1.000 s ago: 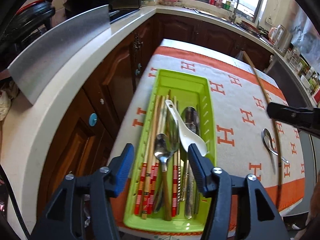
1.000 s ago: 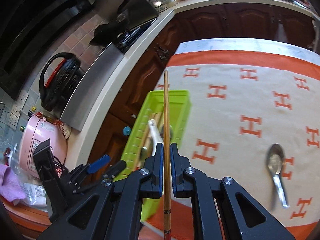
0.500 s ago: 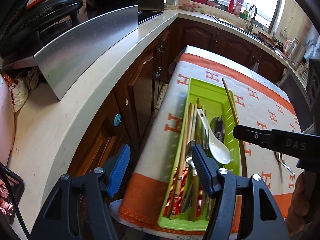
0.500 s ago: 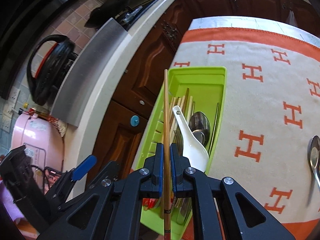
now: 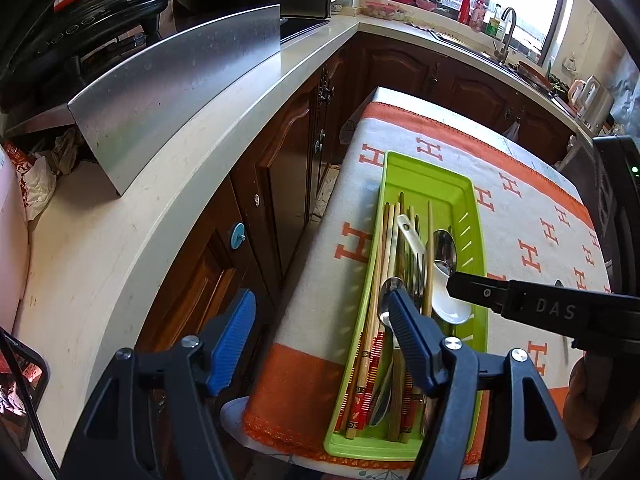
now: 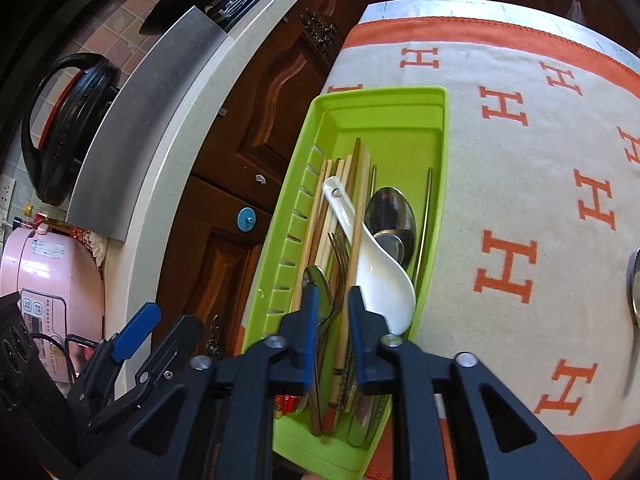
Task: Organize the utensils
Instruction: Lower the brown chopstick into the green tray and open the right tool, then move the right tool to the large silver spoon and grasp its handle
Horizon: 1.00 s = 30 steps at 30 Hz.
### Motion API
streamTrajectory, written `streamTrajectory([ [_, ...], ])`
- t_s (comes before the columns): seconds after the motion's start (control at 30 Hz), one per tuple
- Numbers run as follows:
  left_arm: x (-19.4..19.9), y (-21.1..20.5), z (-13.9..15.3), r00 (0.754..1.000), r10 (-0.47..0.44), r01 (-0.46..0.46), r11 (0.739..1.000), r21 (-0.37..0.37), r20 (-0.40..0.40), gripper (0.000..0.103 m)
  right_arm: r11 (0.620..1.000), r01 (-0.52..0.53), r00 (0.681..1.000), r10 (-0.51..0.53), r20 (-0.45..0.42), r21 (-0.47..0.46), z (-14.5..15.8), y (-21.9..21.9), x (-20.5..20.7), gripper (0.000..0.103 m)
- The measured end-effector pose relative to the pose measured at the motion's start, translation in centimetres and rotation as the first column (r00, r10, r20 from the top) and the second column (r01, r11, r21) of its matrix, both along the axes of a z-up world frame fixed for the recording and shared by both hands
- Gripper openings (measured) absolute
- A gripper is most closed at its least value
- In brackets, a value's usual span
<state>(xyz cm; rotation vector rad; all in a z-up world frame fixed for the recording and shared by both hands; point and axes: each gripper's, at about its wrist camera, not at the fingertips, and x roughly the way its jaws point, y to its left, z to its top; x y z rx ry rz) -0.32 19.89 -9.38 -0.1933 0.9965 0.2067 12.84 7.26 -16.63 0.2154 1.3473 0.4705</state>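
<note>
Our right gripper (image 6: 332, 300) was opening, releasing a long wooden chopstick (image 6: 352, 276) into the lime-green plastic tray (image 6: 400, 96). Our left gripper (image 5: 320, 320) hovered, opening, holding nothing; we judged lifting straight up safest

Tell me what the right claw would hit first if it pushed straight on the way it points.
Probably the long wooden chopstick lying between the opening jaws of the right claw, atop the utensils in the lime-green plastic tray; depth is unclear.
</note>
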Motion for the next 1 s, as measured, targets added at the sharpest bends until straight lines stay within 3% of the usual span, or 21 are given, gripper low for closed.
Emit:
streamTrajectory([
  [0.33,0.2,-1.7,-0.1,0.999,-0.027,0.027,0.999,0.019,-0.022,0.07,1.0,0.004,0.996,-0.002,0.093,-0.02,2.9,-2.6,-1.3,0.023],
  [0.6,1.0,-5.1,0.9,0.997,-0.076,0.078,0.996,0.054,-0.028,0.071,0.999,0.046,0.991,-0.045,0.126,-0.007,4.3,-7.2,-2.0,0.023],
  [0.8,2.8,-8.1,1.2,0.99,-0.111,0.113,0.993,0.022,-0.084,0.072,0.996,0.086,0.986,-0.085,0.142,-0.004,4.6,-11.6,-2.3,0.023],
  [1.0,4.7,-13.2,1.2,0.977,-0.188,0.188,0.982,-0.013,-0.101,0.072,0.989,0.126,0.983,-0.115,0.143,-0.071,3.9,-16.5,-2.9,0.023],
])
